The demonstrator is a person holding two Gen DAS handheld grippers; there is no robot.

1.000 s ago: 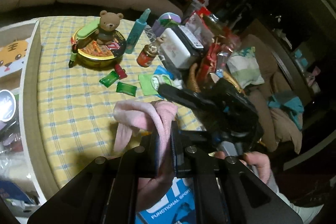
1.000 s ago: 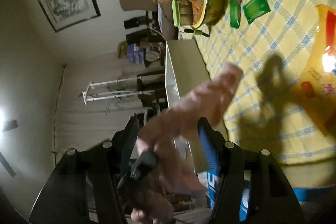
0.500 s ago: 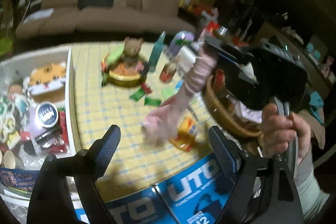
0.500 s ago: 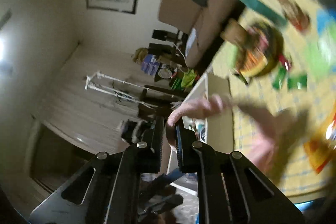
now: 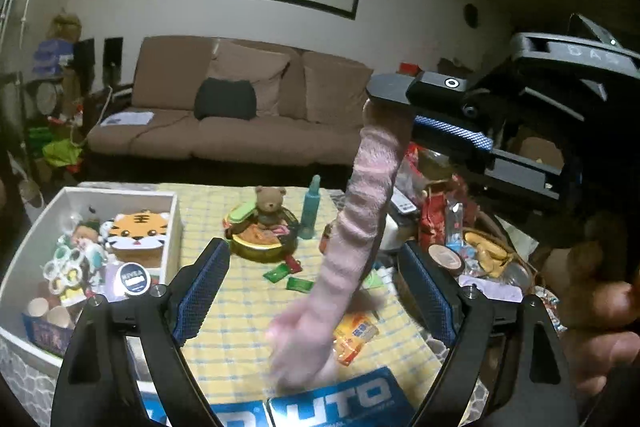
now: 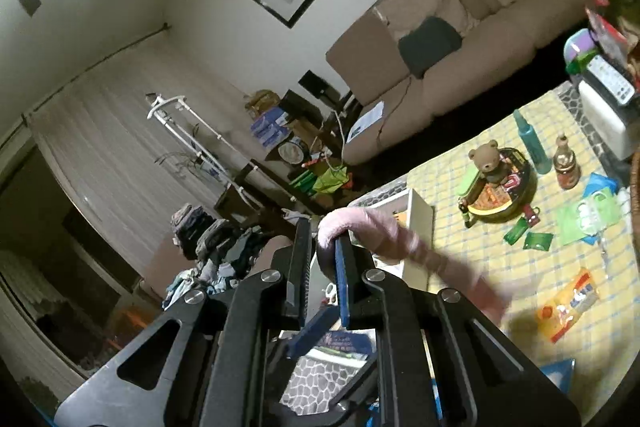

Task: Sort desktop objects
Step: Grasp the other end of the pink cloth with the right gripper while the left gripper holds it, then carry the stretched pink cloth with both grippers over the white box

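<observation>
A: Cloth, pink and long [image 5: 362,227], hangs from the right gripper [image 6: 323,247], whose pads are clenched on its top end, high above the yellow checked tablecloth [image 5: 236,311]. Pinched by one end, I reckon, so it dangles free of the clutter.

B: And the left gripper [image 5: 316,291]?

A: Spread wide, nothing between its fingers (the cloth only hangs in front of it).

B: Where would it go?

A: Probably the white box [image 5: 170,223] at the table's left, already holding a tiger-face toy [image 5: 138,231] and a round tin [image 5: 134,277].

B: Obstacles?

A: The teddy bear [image 5: 270,203] on its dish, a teal bottle [image 5: 312,207], green sachets [image 5: 288,277] and an orange packet [image 5: 354,337] lie beneath; the blurred tail could brush them.
</observation>
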